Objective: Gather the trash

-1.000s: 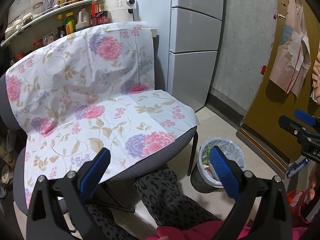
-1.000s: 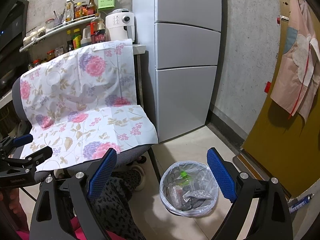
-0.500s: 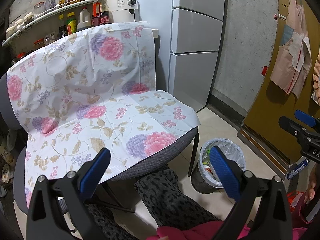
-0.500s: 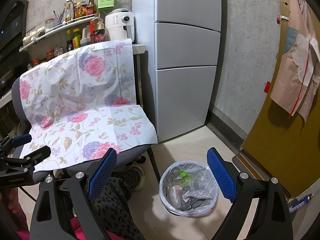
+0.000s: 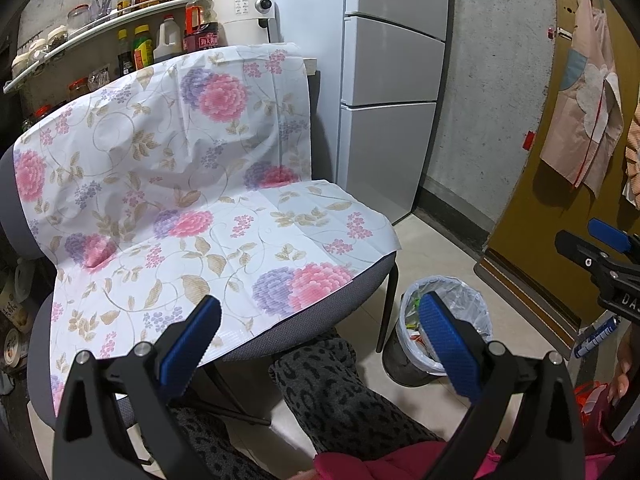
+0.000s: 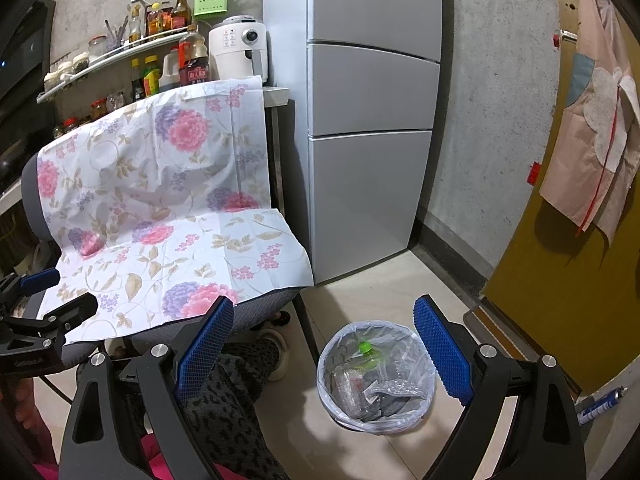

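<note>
From the left wrist view, the left gripper (image 5: 318, 330) holds its blue-padded jaws spread wide with nothing between them, hanging over the front edge of the chair (image 5: 320, 316) that wears a floral cover (image 5: 180, 184). The trash bin (image 5: 444, 336), lined with a clear bag, stands on the tiled floor just beside the chair's right front leg, partly hidden behind the gripper's right finger. The person's leopard-print leg (image 5: 340, 396) stretches out under the chair's front edge. The right gripper (image 5: 600, 256) shows at the far right, well apart from the chair. From the right wrist view, the right gripper (image 6: 324, 346) also has its jaws spread and empty, with the trash bin (image 6: 376, 412) framed between the fingers, near the chair's leg. Inside the bin lie a green-capped plastic bottle (image 6: 362, 360) and crumpled clear wrappers (image 6: 394, 394). A grey fridge (image 6: 368, 120) stands behind the chair, and the left gripper (image 6: 48, 300) appears at the chair's left front corner.
</note>
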`<state>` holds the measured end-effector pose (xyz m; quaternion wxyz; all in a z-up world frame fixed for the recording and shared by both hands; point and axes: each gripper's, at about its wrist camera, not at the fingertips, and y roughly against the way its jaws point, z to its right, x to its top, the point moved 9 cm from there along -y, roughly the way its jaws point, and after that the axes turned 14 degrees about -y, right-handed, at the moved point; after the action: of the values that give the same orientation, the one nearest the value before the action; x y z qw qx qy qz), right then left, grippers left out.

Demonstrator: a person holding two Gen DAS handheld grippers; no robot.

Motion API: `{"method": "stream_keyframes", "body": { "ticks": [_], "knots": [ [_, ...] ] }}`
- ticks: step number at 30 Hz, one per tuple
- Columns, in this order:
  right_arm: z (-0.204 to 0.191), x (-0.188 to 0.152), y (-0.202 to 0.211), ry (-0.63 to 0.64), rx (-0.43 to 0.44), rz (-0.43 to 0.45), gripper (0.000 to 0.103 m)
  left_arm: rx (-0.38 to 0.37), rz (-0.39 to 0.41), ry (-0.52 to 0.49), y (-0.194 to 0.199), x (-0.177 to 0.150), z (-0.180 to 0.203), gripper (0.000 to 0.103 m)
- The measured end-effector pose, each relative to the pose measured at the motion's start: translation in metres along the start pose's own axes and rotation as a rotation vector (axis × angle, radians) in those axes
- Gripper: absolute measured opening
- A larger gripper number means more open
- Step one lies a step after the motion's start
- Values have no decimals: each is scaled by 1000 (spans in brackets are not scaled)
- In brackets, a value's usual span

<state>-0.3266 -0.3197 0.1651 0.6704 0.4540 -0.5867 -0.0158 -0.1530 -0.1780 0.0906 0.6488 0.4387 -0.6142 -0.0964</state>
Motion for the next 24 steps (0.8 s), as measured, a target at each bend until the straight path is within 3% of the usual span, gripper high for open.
{"method": "stream_keyframes", "body": {
  "ticks": [14,19,24],
  "knots": [
    [0,-1,0,-4,-4,-2,91,7,0,2,-1,-1,-3,96],
    [-1,-3,-2,-5,-6,-6,91,17,42,3,2,2,-7,96],
    [-9,-9,-27,-14,8,-57,91,24,14,39,-9,-5,-20,96]
  ]
}}
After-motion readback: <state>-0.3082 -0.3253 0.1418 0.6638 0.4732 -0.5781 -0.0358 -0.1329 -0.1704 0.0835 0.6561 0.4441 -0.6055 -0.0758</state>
